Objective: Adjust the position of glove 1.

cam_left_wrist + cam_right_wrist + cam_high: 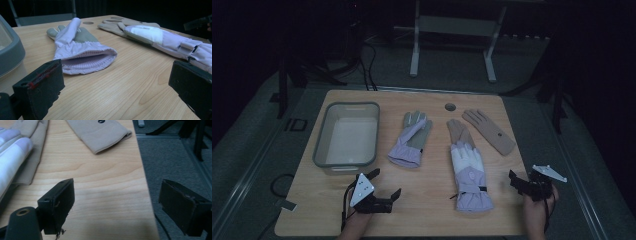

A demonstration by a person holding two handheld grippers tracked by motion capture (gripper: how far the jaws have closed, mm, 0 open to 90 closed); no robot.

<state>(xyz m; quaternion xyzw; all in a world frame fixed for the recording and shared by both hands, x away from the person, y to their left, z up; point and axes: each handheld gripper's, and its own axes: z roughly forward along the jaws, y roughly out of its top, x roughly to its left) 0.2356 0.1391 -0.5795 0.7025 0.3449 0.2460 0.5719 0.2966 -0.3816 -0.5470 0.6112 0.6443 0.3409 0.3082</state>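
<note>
A lilac glove with a grey palm (410,139) (82,53) lies mid-table, cuff toward me. To its right, a longer lilac-and-white glove (469,175) (162,38) (12,157) rests on top of a tan glove (460,132) (32,150). A second tan glove (488,131) (100,132) lies farther right. My left gripper (384,183) (115,82) is open and low over bare wood, in front of the first glove's cuff. My right gripper (522,176) (120,202) is open at the table's right edge, with nothing between its jaws.
A grey plastic bin (346,135) (10,55) stands at the table's left, just beyond my left gripper. There is a round hole (450,107) in the tabletop near its far edge. Grey carpet (170,157) lies beyond the right edge, and a white stand (452,30) is behind the table.
</note>
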